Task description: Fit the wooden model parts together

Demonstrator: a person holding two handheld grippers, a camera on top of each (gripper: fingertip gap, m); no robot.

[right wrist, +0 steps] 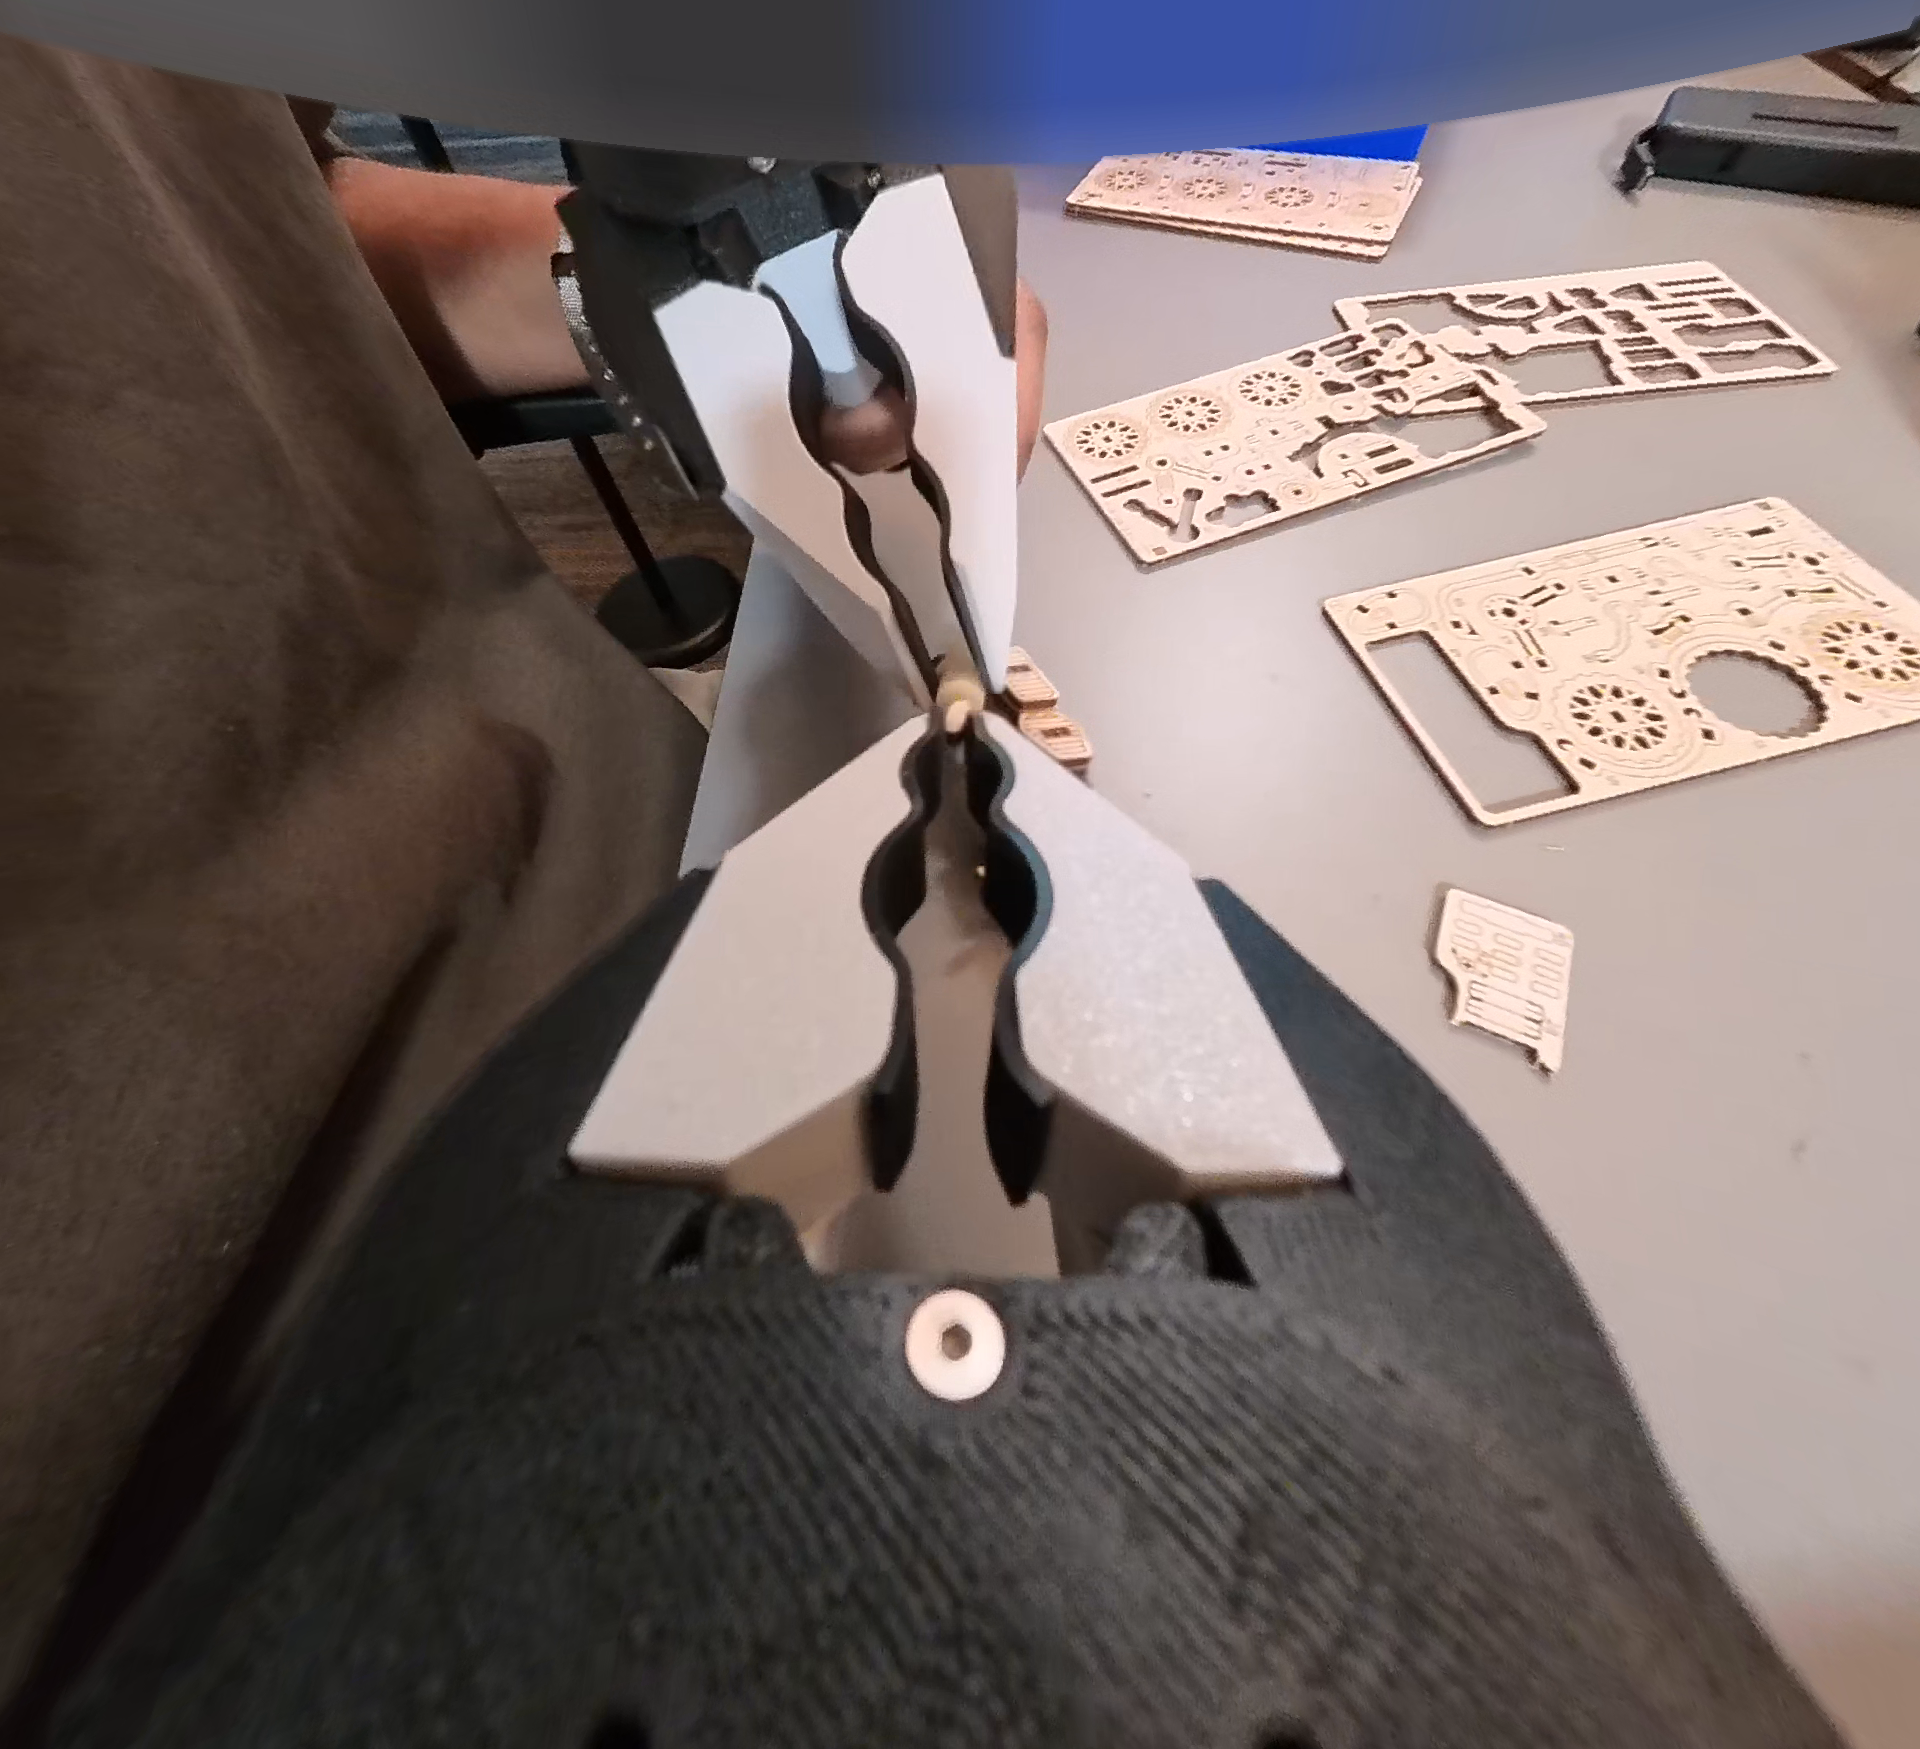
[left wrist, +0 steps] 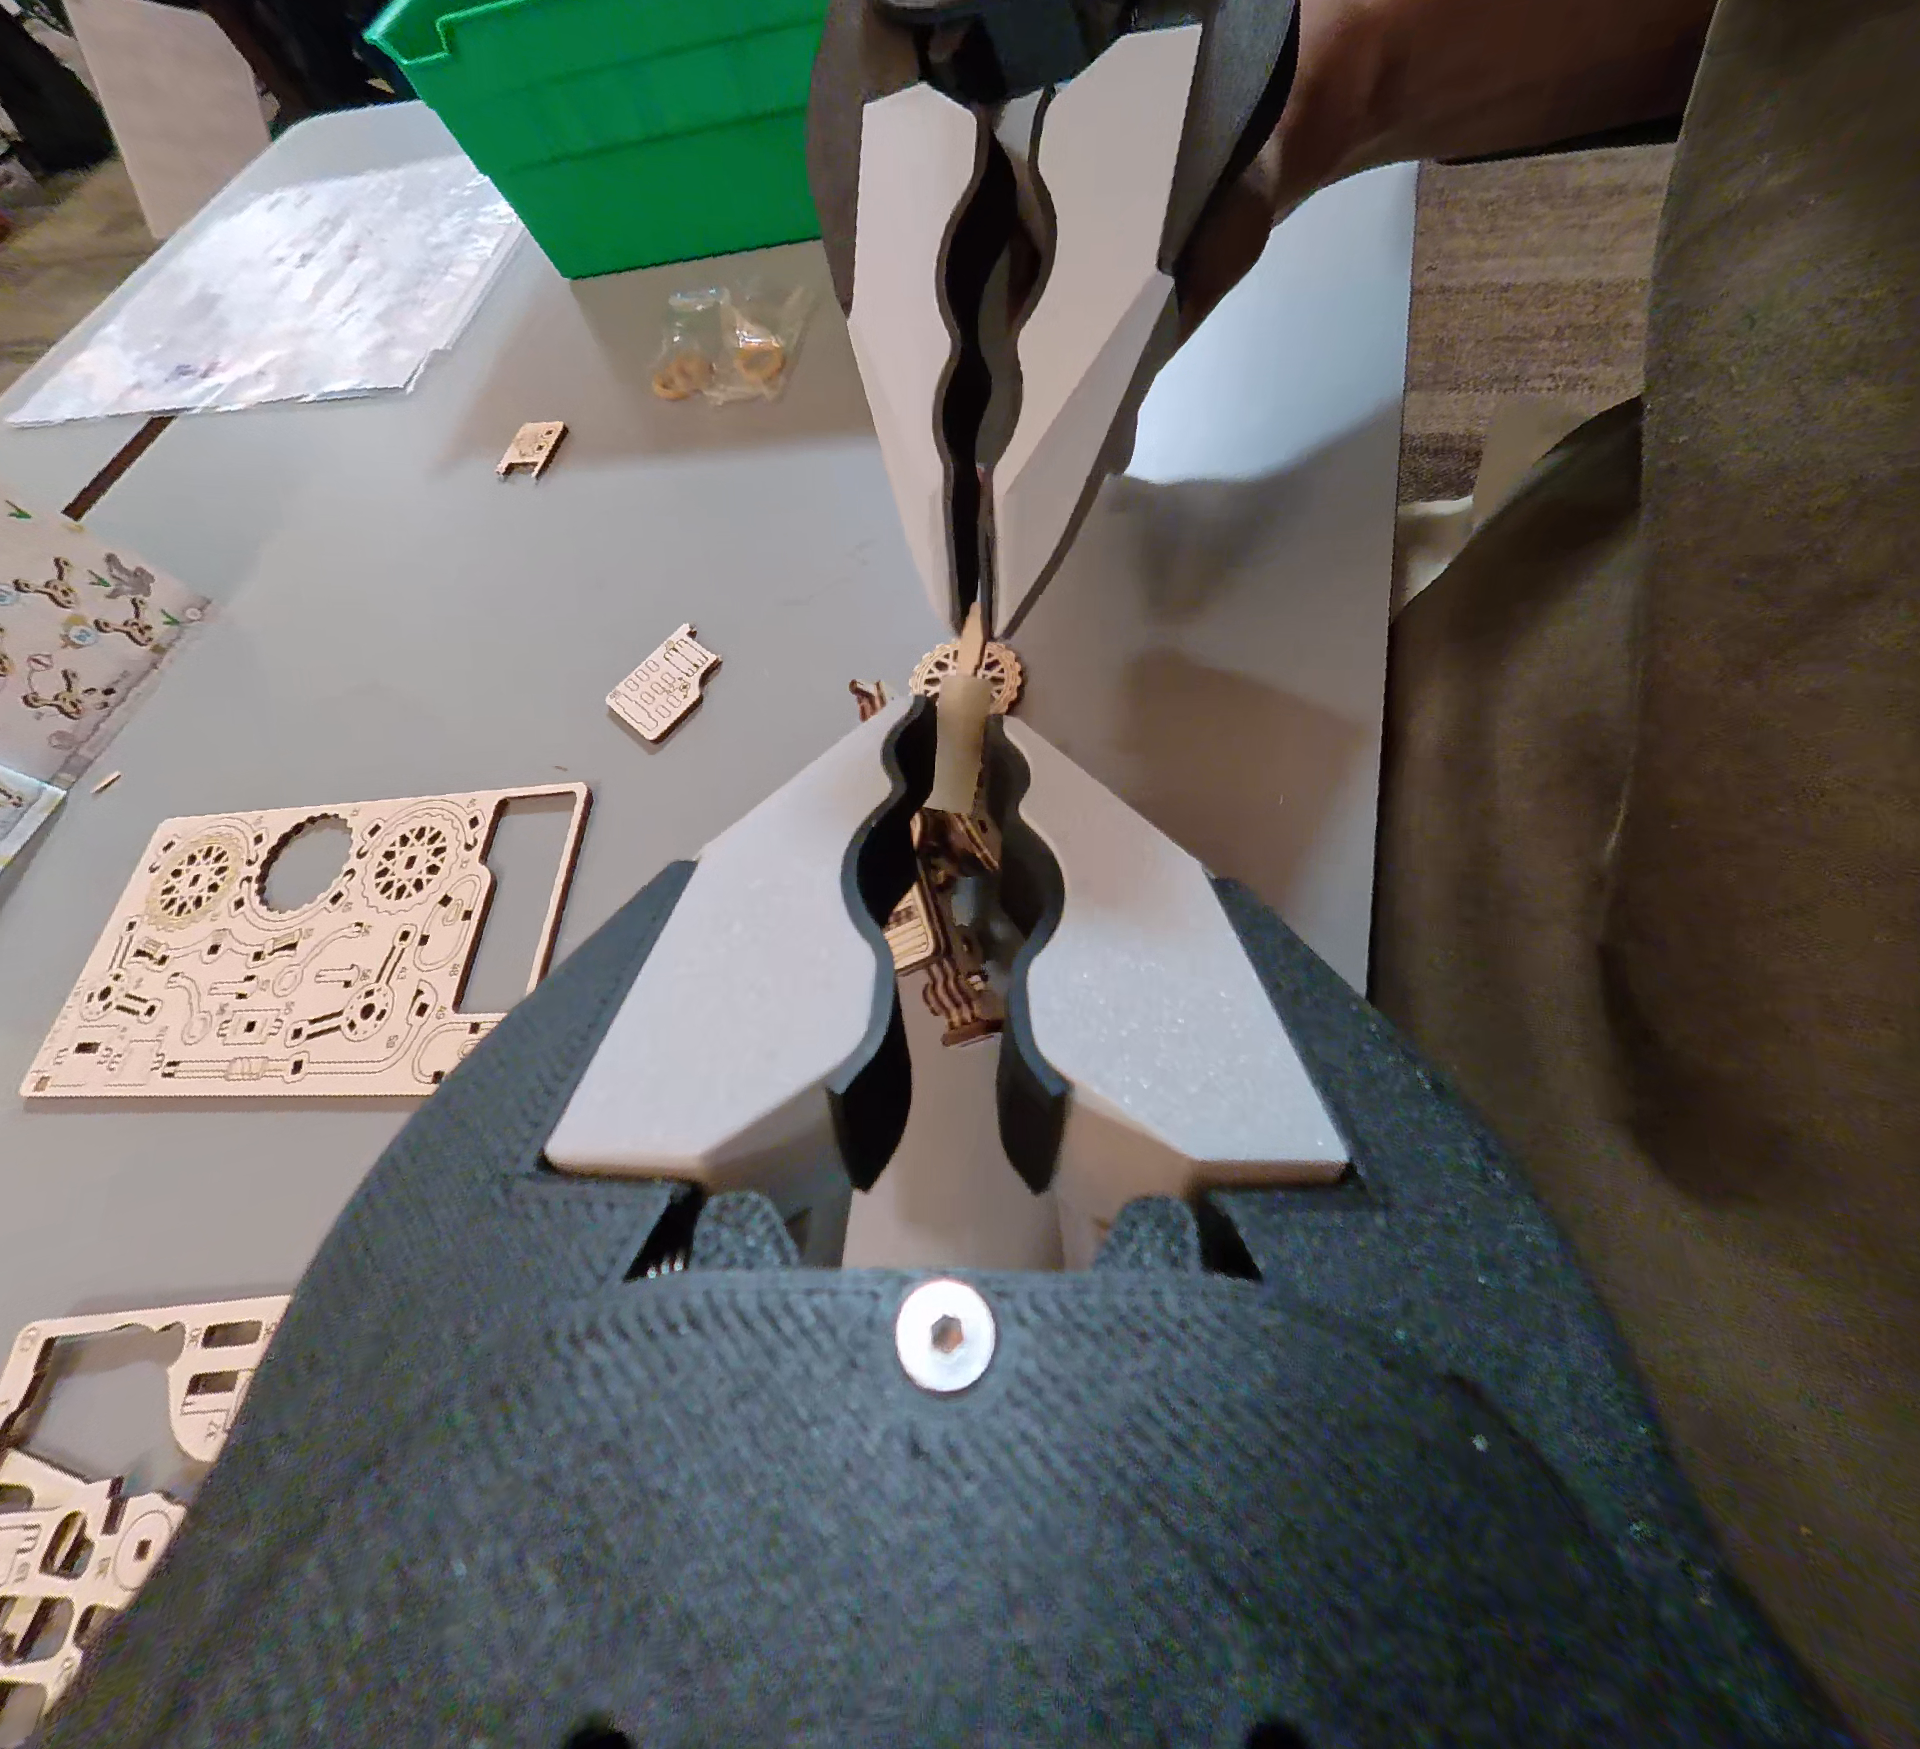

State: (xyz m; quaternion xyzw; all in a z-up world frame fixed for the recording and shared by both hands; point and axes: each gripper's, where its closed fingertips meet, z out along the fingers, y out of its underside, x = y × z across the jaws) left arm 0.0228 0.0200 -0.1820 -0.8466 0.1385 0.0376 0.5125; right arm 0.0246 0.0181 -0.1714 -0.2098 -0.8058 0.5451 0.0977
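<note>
Left claw (left wrist: 961,723) points forward above the counter (left wrist: 436,619), tips clamped on a pale peg (left wrist: 958,743) that runs through a small wooden gear (left wrist: 966,673). A part-built wooden model (left wrist: 951,930) hangs under its fingers. Right claw (right wrist: 954,731) faces it tip to tip, pinched on the peg's other end (right wrist: 958,697). On the counter: a cut-out wooden sheet (left wrist: 312,941), small loose pieces (left wrist: 665,683), a green bin (left wrist: 644,37).
</note>
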